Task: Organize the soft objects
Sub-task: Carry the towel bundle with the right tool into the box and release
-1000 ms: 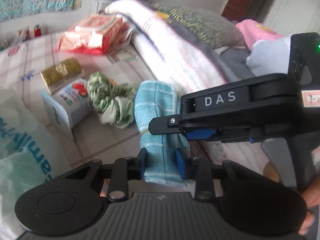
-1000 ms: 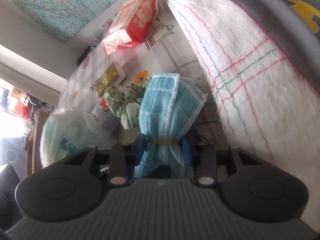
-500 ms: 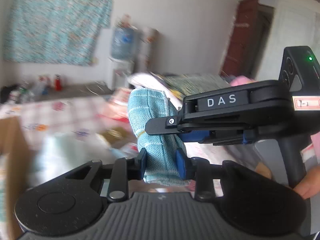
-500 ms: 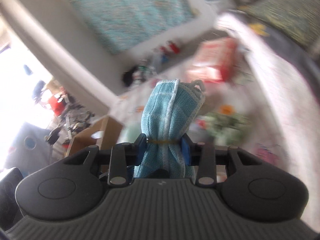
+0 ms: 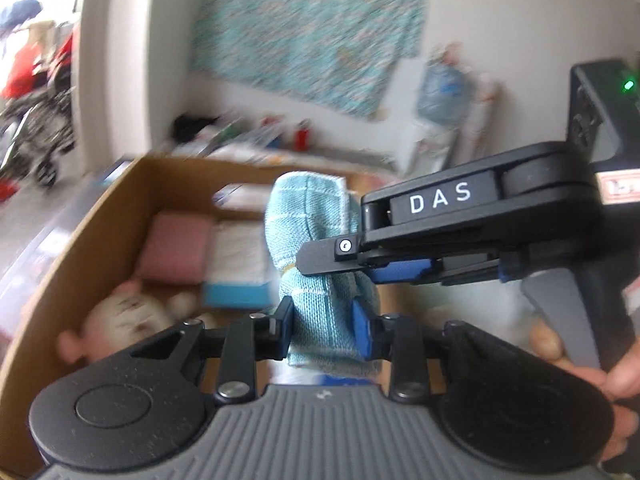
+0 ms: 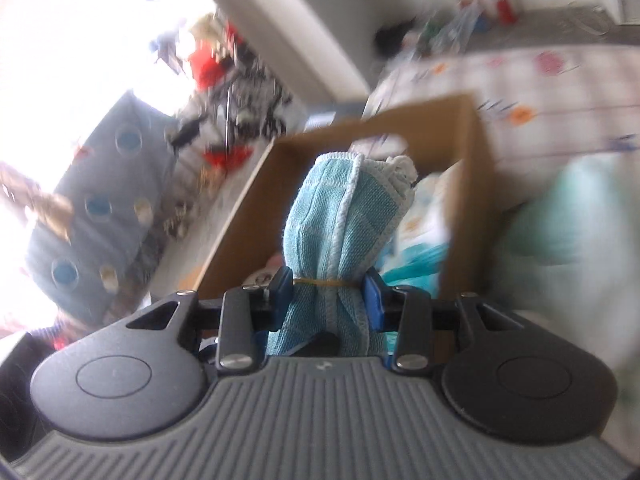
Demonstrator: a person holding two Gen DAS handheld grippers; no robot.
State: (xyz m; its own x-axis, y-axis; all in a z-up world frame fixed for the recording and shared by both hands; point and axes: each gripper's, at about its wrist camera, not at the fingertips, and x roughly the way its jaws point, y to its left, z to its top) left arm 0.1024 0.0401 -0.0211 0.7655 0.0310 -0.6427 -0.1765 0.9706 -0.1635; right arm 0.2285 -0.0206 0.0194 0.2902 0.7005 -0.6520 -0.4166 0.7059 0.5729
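Below both grippers sits an open cardboard box holding a plush toy. Left gripper and right gripper each pinch the rolled teal towel.

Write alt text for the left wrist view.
Both grippers clamp a rolled blue towel, the left gripper from below and the right gripper from the right, above an open cardboard box. Inside the box lie a pink pad and a blurred plush toy.

The light blue towel is rolled and tied by a thin yellow rubber band. It stands upright above the open cardboard box with soft things inside.
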